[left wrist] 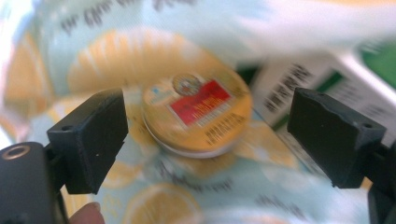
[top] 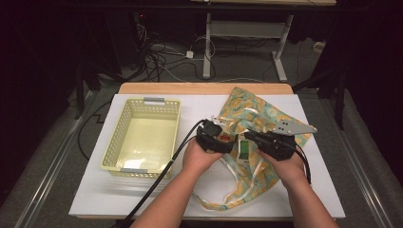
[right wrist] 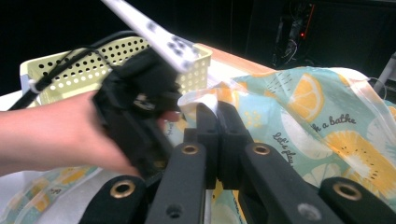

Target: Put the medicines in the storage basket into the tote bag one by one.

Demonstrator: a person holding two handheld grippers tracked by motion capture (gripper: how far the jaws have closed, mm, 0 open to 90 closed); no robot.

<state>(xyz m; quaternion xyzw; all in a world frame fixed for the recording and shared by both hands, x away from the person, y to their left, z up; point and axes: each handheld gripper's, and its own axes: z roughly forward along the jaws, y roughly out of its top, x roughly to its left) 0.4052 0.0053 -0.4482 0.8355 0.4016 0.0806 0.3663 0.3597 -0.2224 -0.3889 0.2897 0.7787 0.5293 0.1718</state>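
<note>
High view: white table top (top: 95, 190) with a pale yellow perforated basket (top: 142, 137) on its left half, nothing visible inside. To the right of it lies a lemon-print fabric bag (top: 247, 107), teal and orange, white straps trailing toward the near edge. Both hands are at the bag's opening near table centre. Left gripper (top: 215, 137) and right gripper (top: 266, 141) sit close together, cables running back along the forearms. A green-and-white carton (top: 243, 149) shows between the two grippers, inside the bag mouth.

Left gripper view: jaws spread wide, nothing between them clamped. They straddle a round tin (left wrist: 196, 114), yellow lid with a red label, lying on the lemon-print fabric inside the bag. Tin sits between the jaws but closer to the left one; contact not visible. The carton (left wrist: 322, 79) lies just right of the tin, behind the right jaw. Frame is motion-blurred, label text unreadable.

Right gripper view: jaws pressed together on a fold of the bag's white edge (right wrist: 205, 100), holding it lifted. Bag fabric (right wrist: 322, 126) spreads out to the right. The left hand (right wrist: 56, 135) and its gripper (right wrist: 140, 112) are just left of the pinch point, basket (right wrist: 112, 60) behind them.
</note>
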